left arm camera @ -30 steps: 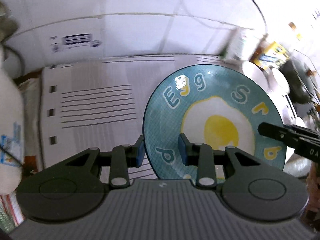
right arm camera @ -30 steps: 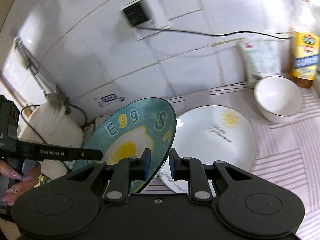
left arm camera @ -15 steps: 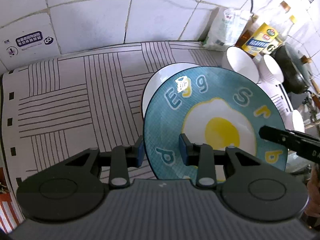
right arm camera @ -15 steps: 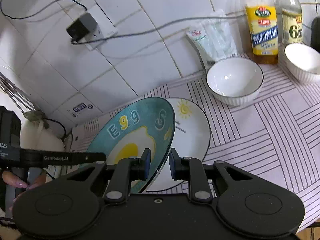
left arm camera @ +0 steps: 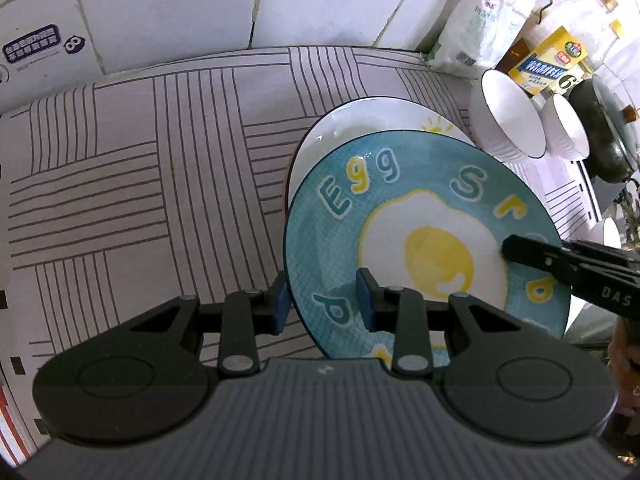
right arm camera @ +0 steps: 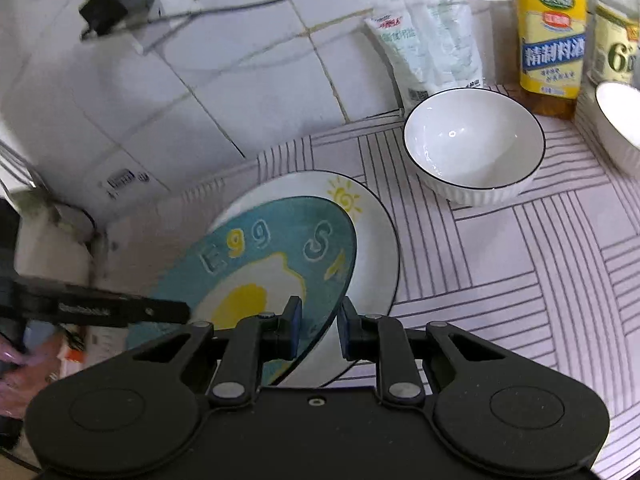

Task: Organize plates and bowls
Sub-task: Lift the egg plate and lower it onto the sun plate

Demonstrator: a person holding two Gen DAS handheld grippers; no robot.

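i have my left claw (left arm camera: 320,306) and right claw (right arm camera: 318,326) each pinching an edge of the blue egg plate (left arm camera: 424,240), held tilted over the white sun plate (right arm camera: 372,248) lying near the counter's (left arm camera: 152,168) back edge, beside a white bowl (right arm camera: 474,146).

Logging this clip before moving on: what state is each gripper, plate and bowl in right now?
Left gripper: shut on the egg plate's rim.
Right gripper: shut on the opposite rim.
Egg plate: held tilted above the white plate, not set down.
White plate: flat on the striped mat, nothing on it.
Near white bowl: upright, empty.
Far white bowl: upright, partly out of frame.
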